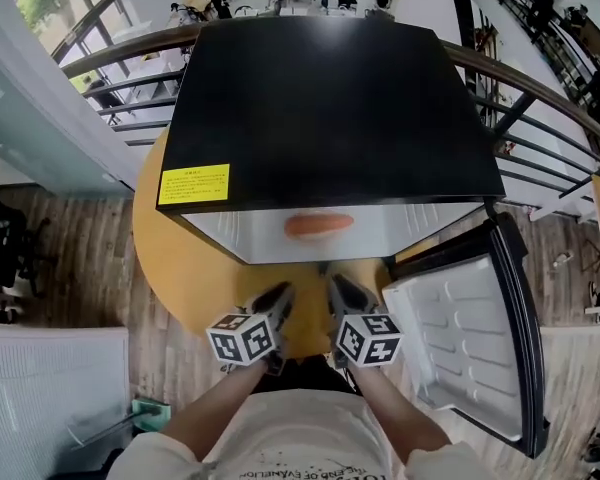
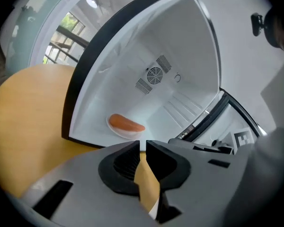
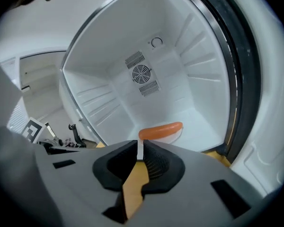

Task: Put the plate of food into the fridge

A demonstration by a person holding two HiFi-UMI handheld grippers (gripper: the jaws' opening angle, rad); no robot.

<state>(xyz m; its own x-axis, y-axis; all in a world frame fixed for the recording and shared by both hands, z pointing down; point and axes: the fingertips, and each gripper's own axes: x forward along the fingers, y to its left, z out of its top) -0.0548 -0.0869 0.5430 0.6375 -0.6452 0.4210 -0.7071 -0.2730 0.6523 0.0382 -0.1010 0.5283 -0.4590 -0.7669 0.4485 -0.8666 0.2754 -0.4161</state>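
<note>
Fridge: small black fridge (image 1: 330, 98) stands on the round yellow bench (image 1: 175, 258), its white inside bare apart from the plate.
Door: door (image 1: 470, 338) swung wide open to the person's right, its white inner lining facing up in the head view.
Plate: white plate (image 2: 124, 131) lies on the fridge floor, close behind the front edge and a little to the left of the middle.
Food: one long orange-red piece of food (image 3: 161, 130), sausage-shaped, lies across the plate.
Left tongs: left tongs (image 2: 143, 143) hang in front of the fridge opening, above the bench edge and clear of the plate; the jaws are drawn almost together with only a thin slit between them, and nothing is held.
Right tongs: right tongs (image 3: 139, 146) hang just beside the left pair and point into the fridge, jaws likewise nearly closed on a narrow slit, empty.
Spacing: both pairs are apart from the plate, which sits alone inside.
Surroundings: curved railing (image 1: 540, 98) runs behind the bench; wood floor (image 1: 70, 268) lies below.
</note>
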